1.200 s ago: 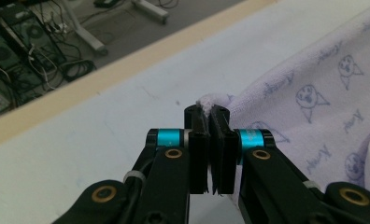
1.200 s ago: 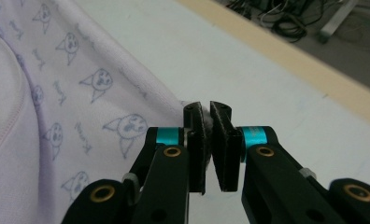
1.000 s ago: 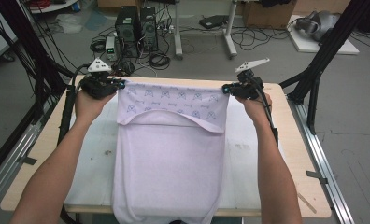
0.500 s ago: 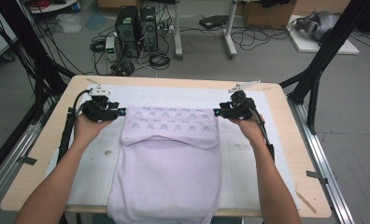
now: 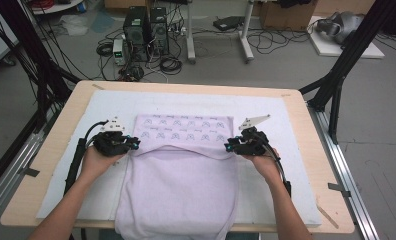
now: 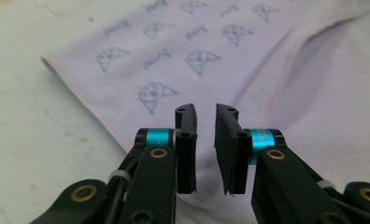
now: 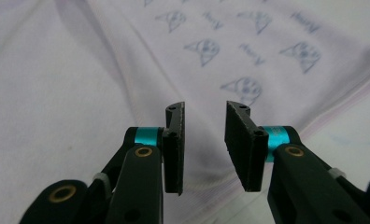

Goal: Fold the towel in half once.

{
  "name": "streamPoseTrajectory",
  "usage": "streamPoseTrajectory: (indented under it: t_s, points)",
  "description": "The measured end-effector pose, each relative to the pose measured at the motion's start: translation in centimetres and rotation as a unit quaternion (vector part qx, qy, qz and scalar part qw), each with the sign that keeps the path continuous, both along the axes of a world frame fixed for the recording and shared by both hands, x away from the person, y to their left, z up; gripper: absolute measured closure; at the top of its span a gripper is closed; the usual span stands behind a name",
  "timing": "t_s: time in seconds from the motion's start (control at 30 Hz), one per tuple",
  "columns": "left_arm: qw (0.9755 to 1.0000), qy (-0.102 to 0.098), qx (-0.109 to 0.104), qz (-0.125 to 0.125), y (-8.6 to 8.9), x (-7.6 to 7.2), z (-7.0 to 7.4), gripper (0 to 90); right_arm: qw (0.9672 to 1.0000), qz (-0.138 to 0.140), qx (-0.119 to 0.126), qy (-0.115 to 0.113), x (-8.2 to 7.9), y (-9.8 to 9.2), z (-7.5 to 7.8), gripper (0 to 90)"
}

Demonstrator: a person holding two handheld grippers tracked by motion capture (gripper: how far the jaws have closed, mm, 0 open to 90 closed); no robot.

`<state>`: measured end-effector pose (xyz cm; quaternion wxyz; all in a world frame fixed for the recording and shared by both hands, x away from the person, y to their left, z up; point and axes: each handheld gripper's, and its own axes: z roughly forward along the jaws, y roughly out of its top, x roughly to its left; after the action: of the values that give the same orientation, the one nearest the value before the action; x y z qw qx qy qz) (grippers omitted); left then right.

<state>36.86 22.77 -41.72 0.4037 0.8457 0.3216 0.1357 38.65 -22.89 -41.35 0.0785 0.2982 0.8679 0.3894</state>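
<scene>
So far the lavender towel [image 5: 178, 185] lies on the white mat [image 5: 286, 190] that covers the table [image 5: 306, 107], with its far strip, the one printed with small faces, spread flat and its plain bulk lapped over that strip's near edge in a soft ridge; the near end of the towel hangs over the table's front edge. By my reading the first lay-down of a fold is done, and what is left is to take fresh hold of the cloth and finish the fold, since much of the towel is not yet drawn up onto the table. The left gripper [image 5: 131, 144] sits at the towel's left edge and the right gripper [image 5: 229, 146] at its right edge, both level with the ridge. Their jaws have just been closing, yet in each gripper view a clear gap shows between the pads, with cloth lying beneath and nothing pinched: the left gripper [image 6: 205, 144] and right gripper [image 7: 204, 144] are both released. Room is ample: bare mat lies left, right and beyond the towel, and the table's far edge stands well apart from the printed strip.
</scene>
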Motion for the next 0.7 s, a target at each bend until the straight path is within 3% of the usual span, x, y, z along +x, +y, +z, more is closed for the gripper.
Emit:
streamPoseTrajectory:
  t_s: [0.03,0.13,0.23,0.3,0.43,0.57,0.63,0.7]
  points:
    - [0.9999,0.004,0.009,-0.005,-0.1,-0.2,-0.2,76.4,1.0,0.001,-0.005,0.004,-0.2,0.0,-0.3,68.3]
    - [0.9999,0.008,0.008,-0.007,-0.1,-0.6,-0.6,72.7,0.9998,0.0,-0.016,0.012,-0.7,-0.2,-1.3,67.9]
    - [0.9993,0.019,0.032,-0.006,0.2,-0.7,-1.4,71.2,0.9993,-0.003,-0.035,0.016,-0.9,-0.4,-1.5,68.1]
    - [0.9992,0.025,0.031,-0.002,0.6,-0.9,-1.8,71.2,0.9989,-0.005,-0.044,0.015,-1.0,-0.6,-1.5,68.8]
    - [0.9998,0.016,0.011,0.005,1.3,-1.2,-1.4,70.5,0.9979,-0.007,-0.062,0.017,-1.1,-0.9,-1.6,69.0]
    - [0.9997,0.004,-0.02,0.015,1.8,-1.2,-0.7,70.2,0.9989,-0.003,-0.047,0.002,-1.5,-0.9,-0.9,68.2]
    - [0.9997,0.007,-0.018,0.013,1.8,-1.1,-0.8,69.7,0.9994,0.001,-0.033,-0.007,-1.5,-0.7,-0.7,67.0]
    - [0.9998,0.017,0.0,0.006,1.3,-0.9,-1.4,67.4,0.9994,0.003,-0.032,-0.007,-1.3,-0.4,-0.8,64.7]
